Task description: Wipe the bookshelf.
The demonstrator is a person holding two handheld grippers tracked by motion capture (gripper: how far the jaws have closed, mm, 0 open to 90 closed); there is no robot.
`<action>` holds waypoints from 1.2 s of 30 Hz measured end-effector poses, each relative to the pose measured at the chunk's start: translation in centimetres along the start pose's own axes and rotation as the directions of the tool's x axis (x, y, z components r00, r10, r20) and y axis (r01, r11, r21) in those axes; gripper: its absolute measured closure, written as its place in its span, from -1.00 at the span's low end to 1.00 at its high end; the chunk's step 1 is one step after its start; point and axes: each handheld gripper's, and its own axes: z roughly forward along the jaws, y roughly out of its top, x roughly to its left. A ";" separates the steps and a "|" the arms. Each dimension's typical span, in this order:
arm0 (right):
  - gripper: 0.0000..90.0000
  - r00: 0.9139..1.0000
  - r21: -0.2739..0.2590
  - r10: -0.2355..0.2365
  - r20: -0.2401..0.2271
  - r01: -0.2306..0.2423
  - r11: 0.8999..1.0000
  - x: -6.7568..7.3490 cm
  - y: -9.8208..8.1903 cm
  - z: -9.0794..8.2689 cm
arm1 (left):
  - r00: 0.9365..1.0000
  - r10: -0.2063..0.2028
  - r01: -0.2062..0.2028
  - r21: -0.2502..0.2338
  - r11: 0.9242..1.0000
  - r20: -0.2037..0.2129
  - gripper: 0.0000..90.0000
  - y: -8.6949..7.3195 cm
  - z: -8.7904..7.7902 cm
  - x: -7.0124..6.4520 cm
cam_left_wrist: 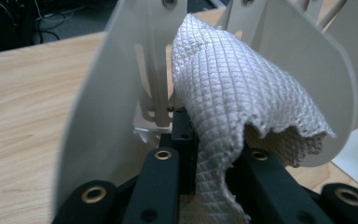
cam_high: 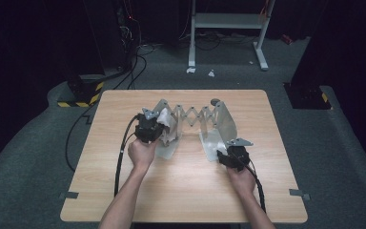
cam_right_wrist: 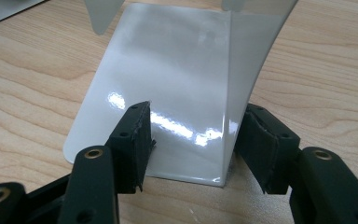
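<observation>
Readable text: none is showing on the table (cam_high: 186,191), on the white metal rack (cam_high: 219,125) or on the cloth (cam_left_wrist: 233,93).
Signs: yellow-and-black hazard stripes (cam_high: 83,95) are showing on a dark base on the floor, off the table's far left corner; they are carrying no words.
Numbers, brands: none can be read.

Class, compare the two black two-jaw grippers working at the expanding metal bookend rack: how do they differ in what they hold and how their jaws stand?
The left gripper is shut on a white waffle-weave cloth; the right gripper holds nothing.
The left gripper's jaws stand close together; the right gripper's jaws stand wide, straddling the rack's glossy right end plate.
Both work on the same grey metal rack, one at each end.
</observation>
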 end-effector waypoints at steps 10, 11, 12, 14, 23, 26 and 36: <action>0.00 1.000 0.000 -0.002 0.000 0.002 1.000 0.0 0.0 0.0 | 1.000 -0.023 0.023 0.035 0.999 -0.001 0.81 -1.6 2.2 0.0; 0.00 1.000 0.000 -0.002 0.000 0.002 1.000 0.0 0.0 0.0 | 1.000 -0.021 0.021 0.042 0.999 -0.003 0.81 -1.7 2.4 0.0; 0.00 1.000 0.000 -0.003 0.000 0.003 1.000 0.0 0.0 0.0 | 1.000 -0.021 0.021 0.045 0.999 -0.002 0.81 -1.9 2.5 0.1; 0.00 1.000 0.000 -0.002 0.001 0.002 1.000 0.0 0.0 0.0 | 1.000 -0.020 0.020 0.050 0.999 -0.003 0.81 -2.1 2.8 0.0; 0.00 1.000 0.000 -0.003 0.001 0.003 1.000 0.0 0.0 0.0 | 1.000 -0.001 0.002 0.063 0.998 -0.014 0.81 -2.6 3.8 -0.4; 0.00 1.000 0.000 -0.002 0.000 0.002 1.000 0.0 0.0 0.0 | 1.000 0.004 -0.003 0.063 0.998 -0.015 0.81 -2.6 3.8 -0.5; 0.00 1.000 0.000 -0.002 0.000 0.002 1.000 0.0 0.0 0.0 | 1.000 0.009 -0.009 0.059 0.998 0.010 0.81 -2.5 4.1 -1.0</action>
